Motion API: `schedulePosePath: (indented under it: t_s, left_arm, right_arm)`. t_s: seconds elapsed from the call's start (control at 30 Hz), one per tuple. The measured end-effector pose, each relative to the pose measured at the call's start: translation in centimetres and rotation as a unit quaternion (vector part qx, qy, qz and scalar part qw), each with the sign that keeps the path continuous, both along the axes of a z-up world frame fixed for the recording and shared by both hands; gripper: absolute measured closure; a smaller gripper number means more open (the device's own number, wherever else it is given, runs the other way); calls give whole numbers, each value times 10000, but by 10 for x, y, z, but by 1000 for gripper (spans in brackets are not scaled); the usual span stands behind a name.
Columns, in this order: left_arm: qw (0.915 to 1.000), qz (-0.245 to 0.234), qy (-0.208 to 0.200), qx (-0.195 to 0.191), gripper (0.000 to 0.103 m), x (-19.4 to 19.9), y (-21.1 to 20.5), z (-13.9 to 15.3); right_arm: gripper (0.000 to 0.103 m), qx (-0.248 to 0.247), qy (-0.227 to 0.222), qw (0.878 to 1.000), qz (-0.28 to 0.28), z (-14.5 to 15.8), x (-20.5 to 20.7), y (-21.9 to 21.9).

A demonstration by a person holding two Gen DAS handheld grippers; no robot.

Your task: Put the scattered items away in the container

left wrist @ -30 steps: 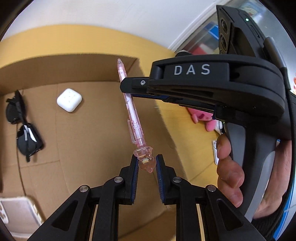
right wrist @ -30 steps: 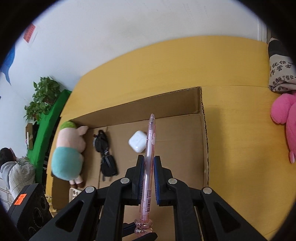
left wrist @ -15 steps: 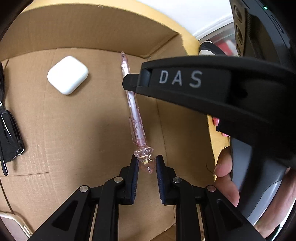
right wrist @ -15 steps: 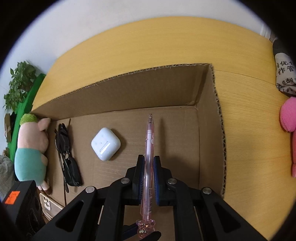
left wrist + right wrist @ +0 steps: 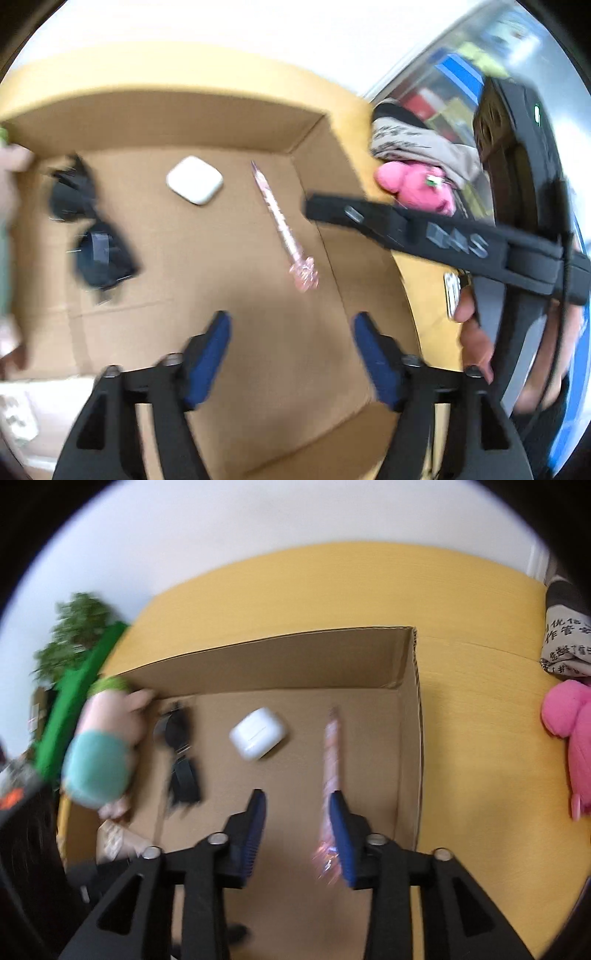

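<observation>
A pink pen (image 5: 280,225) lies loose on the floor of the open cardboard box (image 5: 166,125), near its right wall; it also shows blurred in the right wrist view (image 5: 330,760). A white earbud case (image 5: 194,180) and black sunglasses (image 5: 88,229) lie in the box too. My left gripper (image 5: 291,343) is open and empty above the box floor. My right gripper (image 5: 297,819) is open, above the pen; its finger (image 5: 369,218) crosses the left wrist view.
A pink plush toy (image 5: 570,738) and a printed cloth bag (image 5: 565,646) lie on the yellow table (image 5: 480,738) right of the box. A plush pig in green (image 5: 103,753) leans at the box's left edge. A phone (image 5: 14,413) lies near the box's near left corner.
Both grippers have opened and let go of the pink pen, which now lies on the box floor. Both have pulled back up and away from it.
</observation>
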State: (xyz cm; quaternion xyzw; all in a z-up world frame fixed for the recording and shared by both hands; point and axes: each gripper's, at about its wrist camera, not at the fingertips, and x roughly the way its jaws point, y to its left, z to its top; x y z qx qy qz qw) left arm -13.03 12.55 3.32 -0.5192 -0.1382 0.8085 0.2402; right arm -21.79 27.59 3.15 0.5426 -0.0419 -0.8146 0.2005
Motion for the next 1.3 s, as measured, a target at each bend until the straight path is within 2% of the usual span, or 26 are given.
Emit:
schedulePosePath:
  t_s: [0.1, 0.13, 0.2, 0.27, 0.37, 0.47, 0.57, 0.63, 0.73, 0.87, 0.93, 0.97, 1.03, 1.1, 1.2, 1.3]
  left_arm:
    - [9983, 67, 486, -314, 18, 35, -47, 15]
    - [9975, 119, 554, -419, 18, 46, -57, 15]
    - [9957, 320, 605, -627, 18, 58, -84, 8]
    - [9936, 519, 572, -827, 18, 72, -106, -8]
    - [9912, 709, 542, -977, 18, 92, -125, -26]
    - [9884, 712, 707, -1142, 18, 110, -134, -30]
    - [9846, 734, 881, -1318, 17, 123, -140, -35]
    - [9839, 779, 1005, -1256, 17, 130, -146, -35]
    - [9758, 865, 1324, -1509, 16, 135, -145, -34]
    - [9688, 947, 1635, -1605, 12, 139, -146, -34]
    - [9632, 1075, 1804, -1675, 9, 140, -146, -33]
    - [9603, 1172, 1863, -1715, 3, 140, -147, -34]
    - [9533, 1388, 2039, -1741, 0, 143, -148, -35]
    - [9392, 1610, 2423, -1824, 0, 149, -143, -36]
    - [9290, 1707, 2705, -1859, 0, 154, -136, -37]
    - [9194, 1834, 2880, -1951, 0, 155, -130, -40]
  right_arm:
    - [49, -239, 304, 9988, 291, 21, 61, 7]
    - [44, -287, 390, 9984, 306, 24, 80, 11]
    - [40, -382, 521, 9977, 227, 24, 118, 18]
    - [40, -380, 530, 9978, 152, 13, 145, 19]
    - [40, -142, 691, 9974, -160, -7, 170, 10]
    - [40, -192, 789, 9961, -339, -20, 184, -3]
    - [39, 265, 1200, 9916, -413, -27, 203, -20]
    - [34, 444, 1418, 9878, -465, -29, 213, -29]
    - [25, 553, 1773, 9811, -541, -33, 230, -41]
    - [23, 670, 2284, 9674, -868, -38, 239, -51]
    - [21, 685, 2556, 9591, -1006, -39, 242, -55]
    - [20, 696, 2696, 9544, -1072, -41, 243, -56]
    - [16, 738, 2971, 9444, -1201, -44, 246, -61]
    - [15, 783, 3166, 9352, -1378, -46, 248, -64]
    - [15, 776, 3171, 9347, -1403, -45, 250, -63]
    - [8, 755, 3144, 9373, -1305, -46, 249, -65]
